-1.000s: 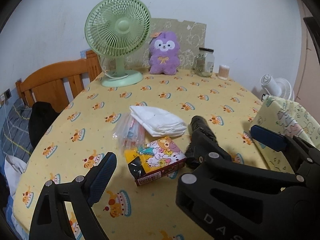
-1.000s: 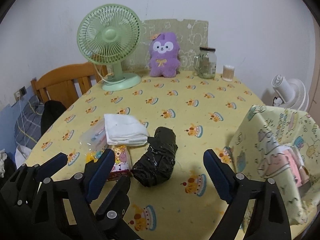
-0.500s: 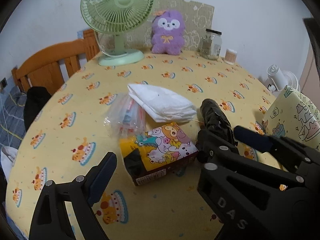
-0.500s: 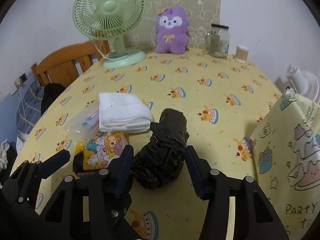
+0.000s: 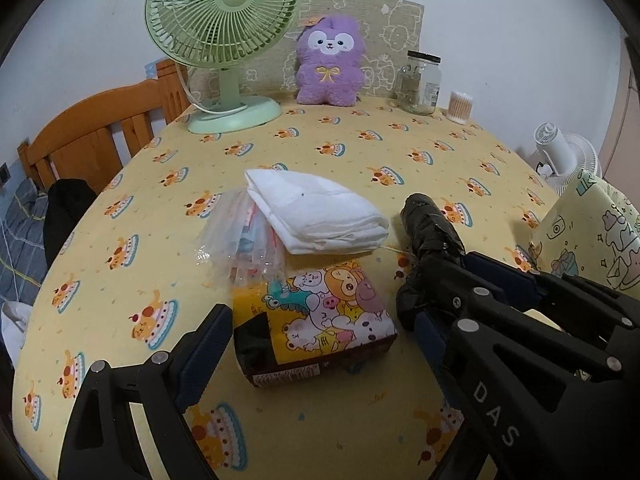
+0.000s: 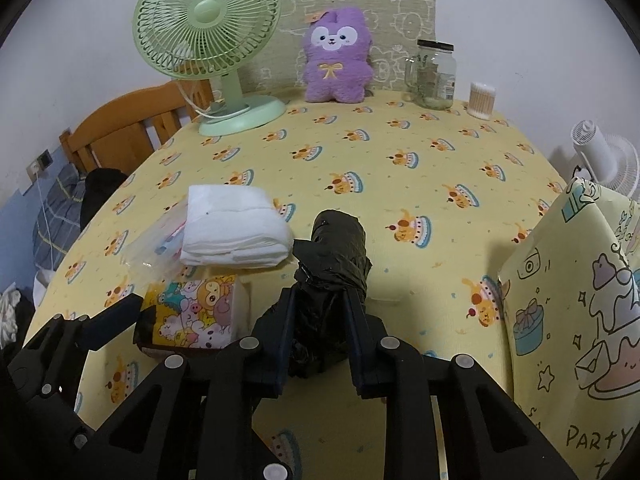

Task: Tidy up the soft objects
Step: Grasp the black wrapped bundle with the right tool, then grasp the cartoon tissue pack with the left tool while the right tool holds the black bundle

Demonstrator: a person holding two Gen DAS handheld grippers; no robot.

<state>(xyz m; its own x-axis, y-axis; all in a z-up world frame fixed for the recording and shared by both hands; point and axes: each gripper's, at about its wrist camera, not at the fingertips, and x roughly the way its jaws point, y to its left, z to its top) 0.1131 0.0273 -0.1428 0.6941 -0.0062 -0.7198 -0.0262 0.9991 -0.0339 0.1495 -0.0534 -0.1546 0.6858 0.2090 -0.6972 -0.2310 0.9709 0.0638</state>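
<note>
2 grippers low over table [image 5: 360, 148], right gripper [image 6: 318, 300] just closed, fingers clamping black bundle [image 6: 338, 240], left gripper [image 5: 320, 320] fingers wide astride cartoon pack [image 5: 320, 320], open cloth beyond

A black bundle [image 6: 334, 268] of crinkled, glossy plastic lies lengthwise at the centre of the right wrist frame, its near end pinched narrow. Left of it, a folded white cloth [image 6: 234, 232] lies flat, one edge overlapping a clear plastic bag [image 5: 240, 236] with pink and blue contents. Below these, lower left of centre, sits a yellow cartoon-printed pack [image 5: 316, 316], flat, dark at its near end
</note>
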